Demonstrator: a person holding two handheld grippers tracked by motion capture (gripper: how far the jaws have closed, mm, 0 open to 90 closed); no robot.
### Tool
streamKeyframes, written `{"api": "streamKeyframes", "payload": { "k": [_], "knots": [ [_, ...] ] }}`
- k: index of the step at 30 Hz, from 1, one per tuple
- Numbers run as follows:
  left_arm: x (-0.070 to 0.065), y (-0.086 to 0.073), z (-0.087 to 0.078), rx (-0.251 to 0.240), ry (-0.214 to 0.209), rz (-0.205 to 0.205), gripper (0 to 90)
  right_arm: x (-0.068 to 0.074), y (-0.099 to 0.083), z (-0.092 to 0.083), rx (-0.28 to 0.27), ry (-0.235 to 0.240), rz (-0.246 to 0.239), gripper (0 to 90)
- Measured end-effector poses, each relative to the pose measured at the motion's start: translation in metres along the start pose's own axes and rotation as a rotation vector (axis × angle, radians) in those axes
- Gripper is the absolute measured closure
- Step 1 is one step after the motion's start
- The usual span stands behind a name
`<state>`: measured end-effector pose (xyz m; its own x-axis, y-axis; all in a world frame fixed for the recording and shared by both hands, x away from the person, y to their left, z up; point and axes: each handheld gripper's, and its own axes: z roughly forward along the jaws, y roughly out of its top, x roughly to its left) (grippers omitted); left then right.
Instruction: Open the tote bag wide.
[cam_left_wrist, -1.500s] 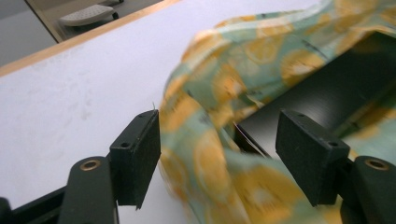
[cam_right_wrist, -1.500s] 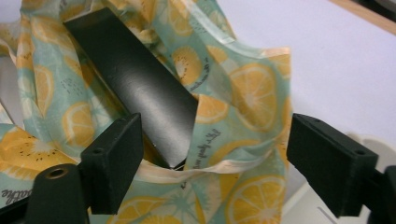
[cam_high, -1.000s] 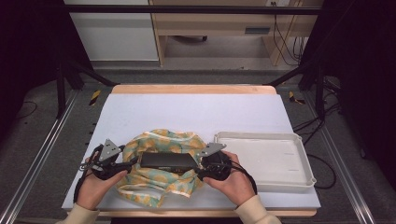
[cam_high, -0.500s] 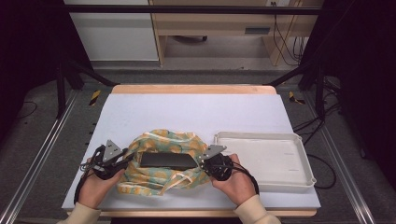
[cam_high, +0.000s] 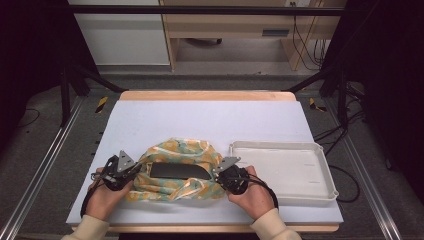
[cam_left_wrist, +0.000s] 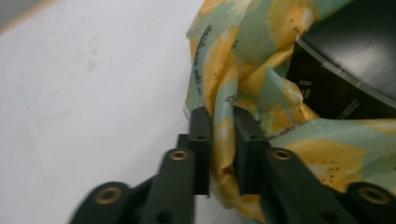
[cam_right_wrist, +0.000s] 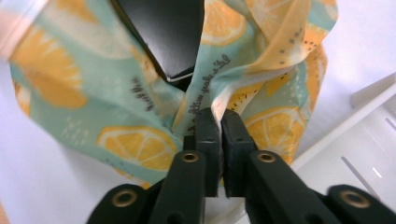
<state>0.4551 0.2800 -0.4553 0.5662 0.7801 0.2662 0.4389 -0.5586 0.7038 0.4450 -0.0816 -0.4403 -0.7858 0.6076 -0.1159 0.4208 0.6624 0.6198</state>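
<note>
**Both grippers pinch the lemon-print cloth**

One cloth (cam_high: 175, 172) lies near the table's (cam_high: 210, 115) front edge, just beside one white tray (cam_high: 285, 170), with bare surface open behind it. One black flat object (cam_high: 179, 170) rests on the mint, orange-sliced fabric. The left gripper (cam_left_wrist: 223, 140) has just been closing and clamps a fold; the right gripper (cam_right_wrist: 219, 140) nips the opposite edge

We counted one lemon-print cloth bag (cam_high: 175, 172), one flat black box (cam_high: 179, 171) lying in it, one white tray (cam_high: 287, 170), one white table mat (cam_high: 210, 120), and two hand-held grippers, left (cam_high: 131, 170) and right (cam_high: 220, 173).
</note>
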Motion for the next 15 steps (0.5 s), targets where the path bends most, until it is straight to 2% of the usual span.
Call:
{"api": "streamKeyframes", "payload": {
  "k": [1,4,5,8,10,13,15],
  "knots": [
    [0.000,0.000,-0.003,-0.015,0.004,-0.002,73.5,-0.001,0.001,-0.003,-0.011,0.001,0.004,77.4],
    [0.003,0.000,-0.020,-0.106,0.006,-0.064,61.1,-0.003,0.003,-0.011,-0.047,-0.008,0.024,57.2],
    [0.003,0.001,-0.024,-0.122,0.003,-0.077,56.9,-0.004,0.004,-0.015,-0.064,-0.011,0.029,51.1],
    [0.003,0.004,-0.037,-0.169,-0.013,-0.110,50.8,-0.006,0.007,-0.023,-0.100,-0.025,0.037,40.5],
    [0.000,0.005,-0.043,-0.188,-0.021,-0.119,46.5,-0.009,0.010,-0.029,-0.116,-0.031,0.040,35.5],
    [-0.007,0.004,-0.048,-0.182,-0.042,-0.130,37.6,-0.013,0.019,-0.035,-0.131,-0.045,0.035,26.4],
    [-0.011,0.002,-0.048,-0.173,-0.047,-0.122,32.5,-0.016,0.027,-0.035,-0.130,-0.053,0.033,24.3]
  ]
}}
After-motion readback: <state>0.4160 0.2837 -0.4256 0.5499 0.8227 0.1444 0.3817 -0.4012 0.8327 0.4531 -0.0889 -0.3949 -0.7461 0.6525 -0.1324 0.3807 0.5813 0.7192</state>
